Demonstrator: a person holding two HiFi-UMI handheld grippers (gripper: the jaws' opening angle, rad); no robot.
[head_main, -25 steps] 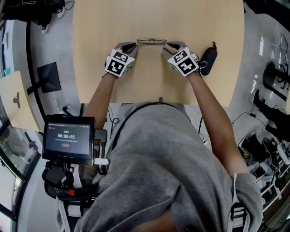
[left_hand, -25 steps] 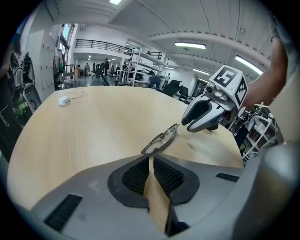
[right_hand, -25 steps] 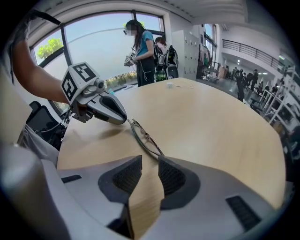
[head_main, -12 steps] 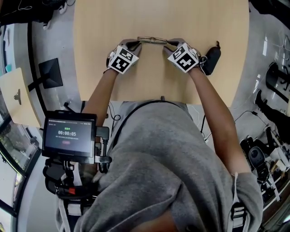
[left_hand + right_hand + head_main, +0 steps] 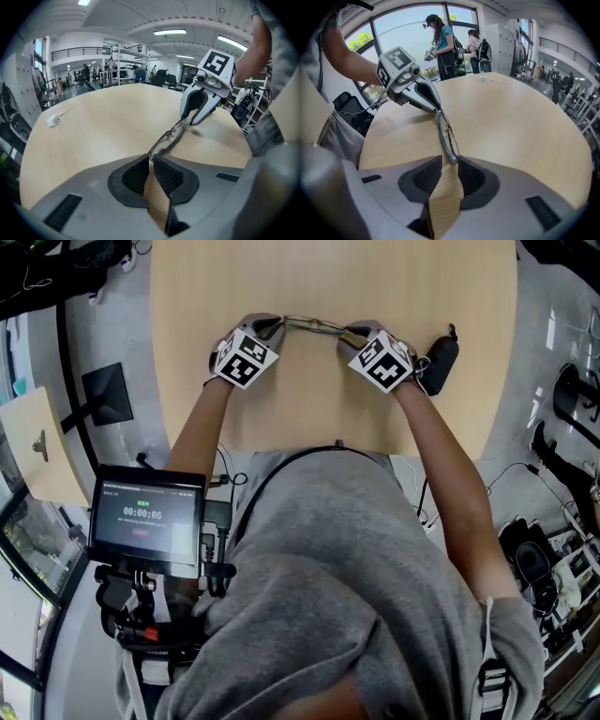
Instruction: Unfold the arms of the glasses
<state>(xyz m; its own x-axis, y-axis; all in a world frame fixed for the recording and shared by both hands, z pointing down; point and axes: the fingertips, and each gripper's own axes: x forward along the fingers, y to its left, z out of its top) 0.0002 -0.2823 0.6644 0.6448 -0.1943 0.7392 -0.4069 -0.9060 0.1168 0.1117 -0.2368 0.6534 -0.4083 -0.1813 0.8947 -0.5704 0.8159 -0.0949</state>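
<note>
The glasses [image 5: 314, 325] sit at the upper centre of the head view, over the wooden table [image 5: 328, 277], spanning between the two tongs. The left gripper [image 5: 278, 322] pinches one end, jaws nearly together. The right gripper [image 5: 347, 334] holds the other end, jaws slightly apart.

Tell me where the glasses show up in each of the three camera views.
Head view: glasses at top centre, small and lying crosswise.
Left gripper view: glasses just right of centre, slanting up to the right.
Right gripper view: glasses at centre, running up and slightly left.
Shared landmark: the pale wooden table beneath them.
</note>
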